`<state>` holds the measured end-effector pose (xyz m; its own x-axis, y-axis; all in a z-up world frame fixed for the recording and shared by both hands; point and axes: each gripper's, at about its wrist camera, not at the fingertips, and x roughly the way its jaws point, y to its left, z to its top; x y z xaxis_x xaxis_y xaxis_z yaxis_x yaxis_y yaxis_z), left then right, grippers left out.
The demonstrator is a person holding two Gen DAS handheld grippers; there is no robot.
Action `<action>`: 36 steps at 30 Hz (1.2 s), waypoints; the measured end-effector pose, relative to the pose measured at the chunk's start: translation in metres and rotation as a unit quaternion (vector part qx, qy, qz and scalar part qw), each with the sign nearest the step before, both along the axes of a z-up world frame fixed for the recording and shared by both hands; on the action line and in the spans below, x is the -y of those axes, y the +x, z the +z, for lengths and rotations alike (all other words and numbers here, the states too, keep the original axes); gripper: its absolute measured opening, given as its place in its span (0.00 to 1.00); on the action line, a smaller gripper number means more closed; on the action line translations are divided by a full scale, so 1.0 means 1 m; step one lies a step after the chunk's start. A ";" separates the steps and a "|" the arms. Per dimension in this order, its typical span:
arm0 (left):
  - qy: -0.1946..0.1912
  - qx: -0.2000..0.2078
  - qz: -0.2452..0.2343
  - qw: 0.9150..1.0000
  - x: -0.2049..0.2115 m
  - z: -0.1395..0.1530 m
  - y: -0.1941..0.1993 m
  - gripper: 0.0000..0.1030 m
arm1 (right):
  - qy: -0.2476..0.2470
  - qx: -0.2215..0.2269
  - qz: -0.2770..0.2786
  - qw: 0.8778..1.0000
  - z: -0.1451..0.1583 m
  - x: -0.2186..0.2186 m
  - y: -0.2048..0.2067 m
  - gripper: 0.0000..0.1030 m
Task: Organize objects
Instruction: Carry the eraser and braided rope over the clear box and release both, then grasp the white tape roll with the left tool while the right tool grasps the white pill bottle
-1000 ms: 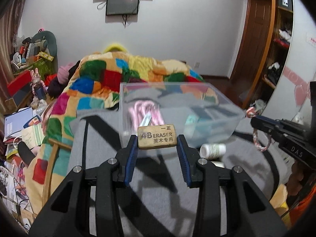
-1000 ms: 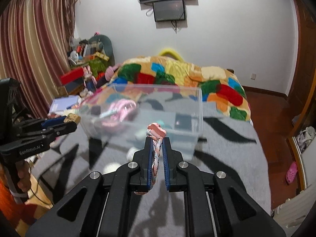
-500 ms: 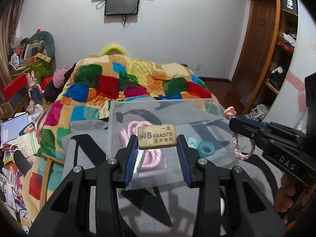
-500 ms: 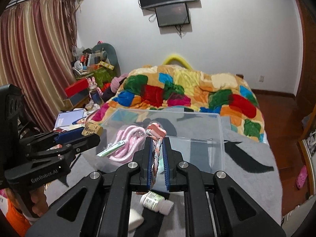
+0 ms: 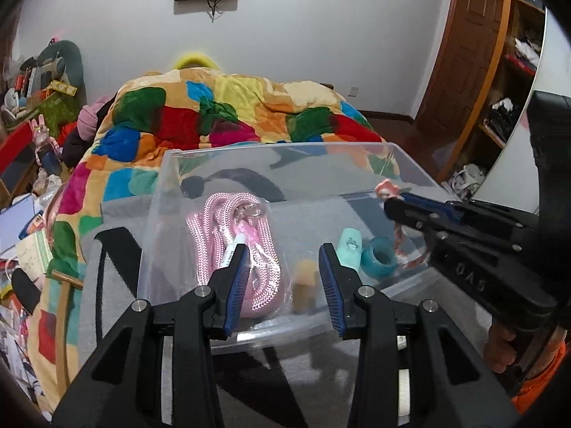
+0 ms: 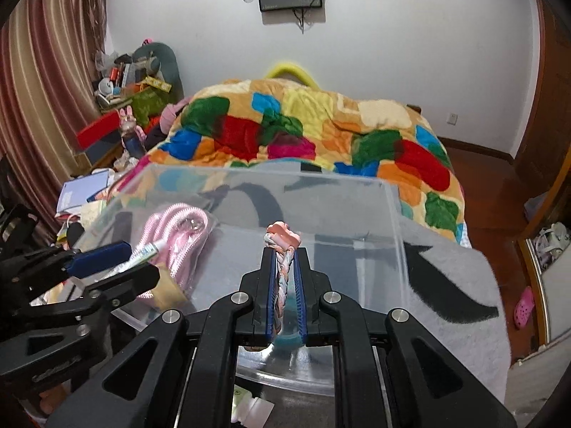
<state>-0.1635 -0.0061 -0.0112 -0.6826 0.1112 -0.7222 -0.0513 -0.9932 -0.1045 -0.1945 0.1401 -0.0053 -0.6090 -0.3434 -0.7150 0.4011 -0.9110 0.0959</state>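
Two grippers over one clear bin [image 5: 167, 192], on a grey blanket [image 6: 460, 285].

Item in hand: braided cord [image 6: 282, 278] with a pink charm at its tip. Held upright between the closed jaws of the right gripper [image 6: 283, 285], which sits over the bin's near right side. In the left view the same cord [image 5: 387, 189] shows at the jaw tip, with its loop hanging below into the bin.

Left gripper [image 5: 283, 278]: jaws wide apart, nothing between them. A blurred tan block [image 5: 303, 285], probably the eraser, lies in the bin just beyond the fingers, apparently dropped in.

Bin contents: pink rope [image 5: 232, 249] in a clear bag at the left, a tube [image 6: 142, 253] lying on it, a mint cap-shaped piece [image 5: 349, 246] and a teal ring [image 5: 380, 256] toward the right.

Outside the bin: a small white bottle [image 6: 249, 410] on the blanket by the near wall; patchwork quilt [image 5: 221, 114] behind.

Step in hand, as judged: release the cord into the bin. To do it well, lower the right gripper so the hanging loop lies inside the walls, over the bare floor right of the rope, then part the jaws fully. Cord is limp and may cling to the pads or drape over the rim; release low, and lift straight up. Keep the left gripper clear of the drop.
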 end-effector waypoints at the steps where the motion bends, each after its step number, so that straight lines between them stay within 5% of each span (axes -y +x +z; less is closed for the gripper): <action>1: -0.003 0.000 0.000 1.000 -0.001 0.000 0.001 0.42 | 0.000 0.005 0.002 1.000 -0.002 0.000 0.000 0.11; 8: -0.007 -0.014 0.001 1.000 -0.001 0.009 0.019 0.64 | -0.009 0.001 0.010 1.000 0.003 -0.011 0.015 0.29; 10: -0.020 -0.022 0.009 1.000 -0.002 0.012 0.029 0.83 | -0.010 -0.007 0.011 1.000 0.008 -0.018 0.024 0.37; 12: -0.024 -0.032 0.011 0.999 -0.003 0.016 0.039 0.90 | -0.008 -0.020 0.009 1.000 0.013 -0.026 0.035 0.44; 15: -0.035 -0.039 0.005 0.999 -0.008 0.019 0.053 0.91 | -0.010 -0.030 0.007 0.999 0.017 -0.038 0.049 0.54; 24: -0.007 -0.020 -0.047 0.999 -0.031 0.002 0.078 0.93 | -0.019 -0.034 -0.005 0.999 0.008 -0.065 0.089 0.58; 26: -0.003 -0.010 -0.061 0.998 -0.039 -0.006 0.080 0.89 | -0.024 -0.028 -0.005 0.999 0.004 -0.066 0.093 0.58; 30: 0.001 0.019 -0.086 0.996 -0.053 -0.025 0.078 0.65 | -0.032 -0.014 -0.005 0.999 -0.006 -0.064 0.098 0.58; 34: 0.014 0.036 -0.097 0.995 -0.054 -0.038 0.079 0.27 | -0.036 0.001 0.003 0.999 -0.015 -0.056 0.099 0.58; 36: 0.032 0.032 -0.096 0.994 -0.049 -0.038 0.084 0.25 | -0.036 0.008 0.009 0.999 -0.017 -0.049 0.098 0.58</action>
<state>-0.0800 0.0428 -0.0493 -0.5976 0.2834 -0.7501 -0.2314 -0.9566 -0.1770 -0.0966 0.1895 -0.0224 -0.5906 -0.4057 -0.6975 0.4158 -0.8938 0.1678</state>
